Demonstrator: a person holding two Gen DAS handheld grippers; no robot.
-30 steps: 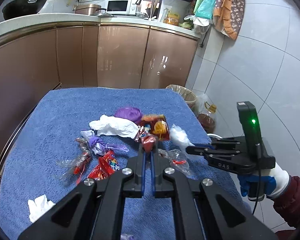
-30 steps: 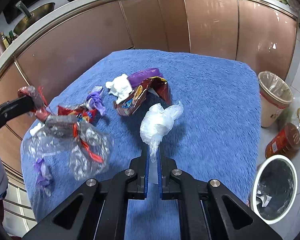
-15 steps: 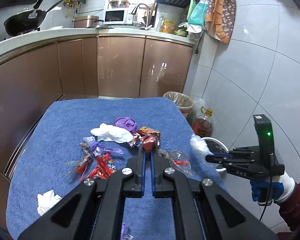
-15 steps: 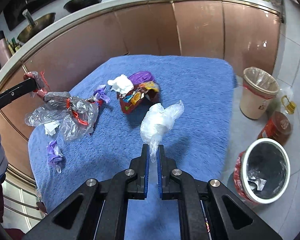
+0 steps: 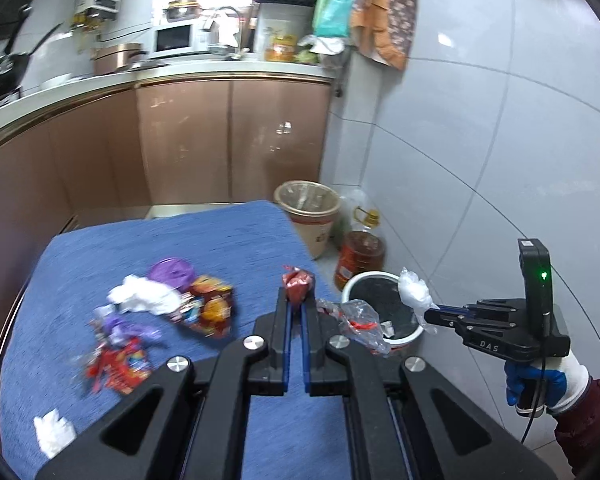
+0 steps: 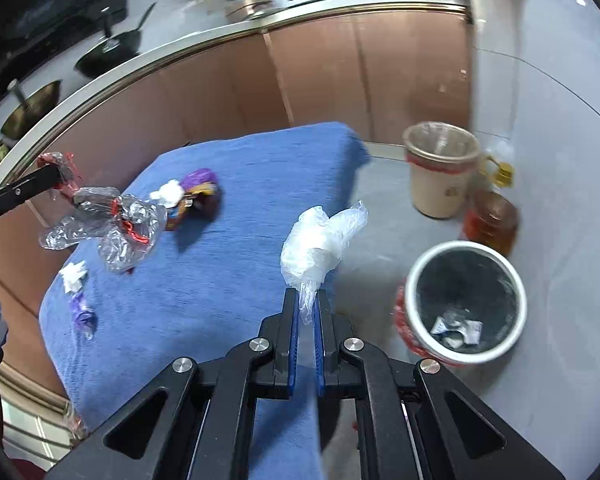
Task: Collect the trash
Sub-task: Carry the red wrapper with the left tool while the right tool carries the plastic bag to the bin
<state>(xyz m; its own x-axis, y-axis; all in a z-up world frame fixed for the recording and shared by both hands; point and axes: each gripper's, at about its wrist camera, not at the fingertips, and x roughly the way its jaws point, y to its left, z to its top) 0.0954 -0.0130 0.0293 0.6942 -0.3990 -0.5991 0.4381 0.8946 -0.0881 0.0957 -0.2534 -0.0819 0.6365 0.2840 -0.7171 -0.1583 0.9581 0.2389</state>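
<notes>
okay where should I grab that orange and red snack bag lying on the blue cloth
Take the snack bag by its raised, crumpled edge nearest the fingers, coming from above. It lies loosely folded on the blue cloth, so that lifted rim looks like the easiest pinch.

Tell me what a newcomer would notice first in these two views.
First, the two held loads: the right gripper pinches a crumpled white plastic bag beside the blue-covered table's edge, near the white-rimmed bin on the floor. The left gripper is shut on a red and clear wrapper hanging above the table. Bright snack wrappers and tissues lie scattered on the blue cloth.
</notes>
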